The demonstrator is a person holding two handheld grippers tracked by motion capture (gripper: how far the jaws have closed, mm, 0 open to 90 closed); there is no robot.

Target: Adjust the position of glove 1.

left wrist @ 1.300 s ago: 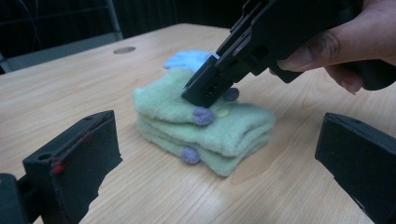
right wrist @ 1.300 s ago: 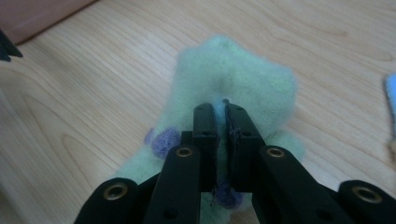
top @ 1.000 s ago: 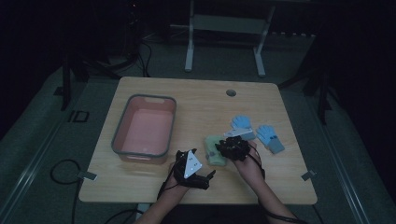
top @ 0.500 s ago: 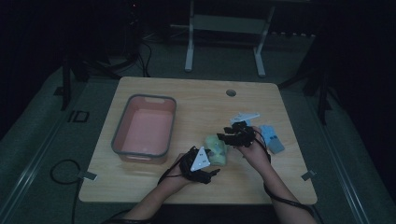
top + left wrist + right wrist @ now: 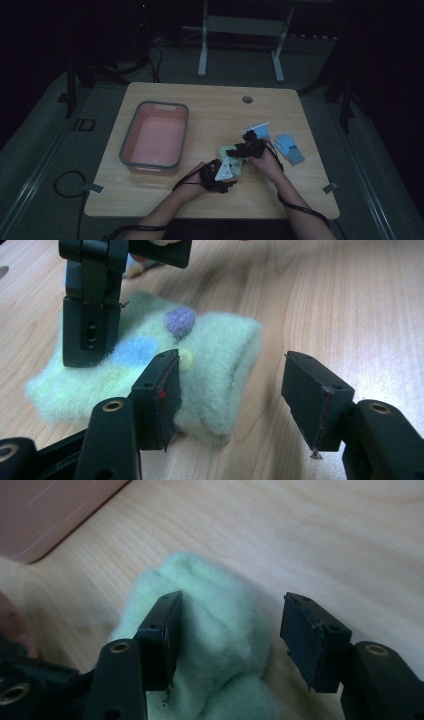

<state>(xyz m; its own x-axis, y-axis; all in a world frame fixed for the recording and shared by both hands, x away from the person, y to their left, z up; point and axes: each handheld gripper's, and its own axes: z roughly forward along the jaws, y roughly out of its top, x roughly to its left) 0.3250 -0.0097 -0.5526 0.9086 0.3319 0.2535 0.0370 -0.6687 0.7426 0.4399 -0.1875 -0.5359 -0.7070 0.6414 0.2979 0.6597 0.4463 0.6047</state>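
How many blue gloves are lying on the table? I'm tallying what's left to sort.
2 visible. One blue glove lies right of the hands, near the table's right edge. The other lies farther back, partly behind the right tongs. More could be hidden under the hands.

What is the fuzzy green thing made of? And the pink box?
The green thing looks like soft wool or fleece: its surface is fluffy, with little felt-like dots. The pink box seems to be smooth plastic with a grey rim, though the dim view leaves that unsure.
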